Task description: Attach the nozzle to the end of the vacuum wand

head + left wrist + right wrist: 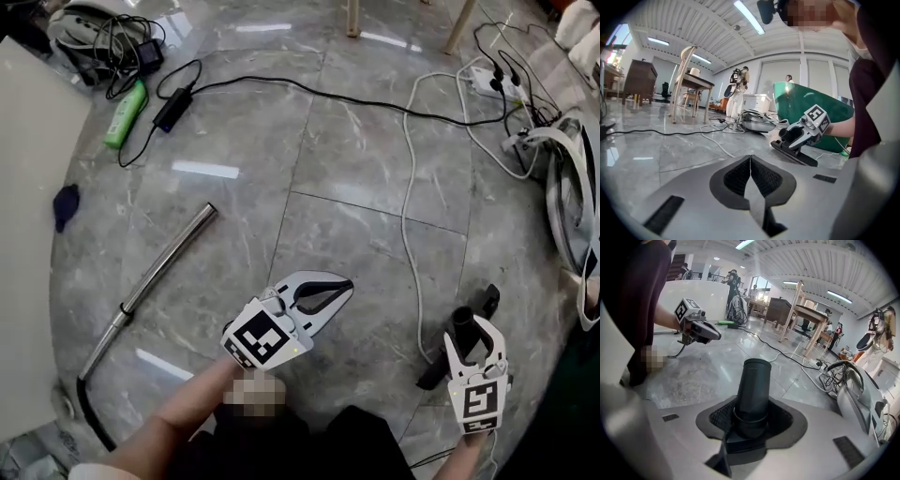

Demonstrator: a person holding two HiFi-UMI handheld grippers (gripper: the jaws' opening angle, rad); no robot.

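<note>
Right gripper (475, 330): clamping black plastic nozzle (753, 390) by its round neck; left gripper (342, 289): sitting shut, empty.
Judging nozzle light and rigid; advising gripping slick silver metal wand (159, 272) near its open end.

Grey tiled floor (375, 164) bears metal wand (157, 274), black cable (309, 90), green bottle (125, 114).
</note>
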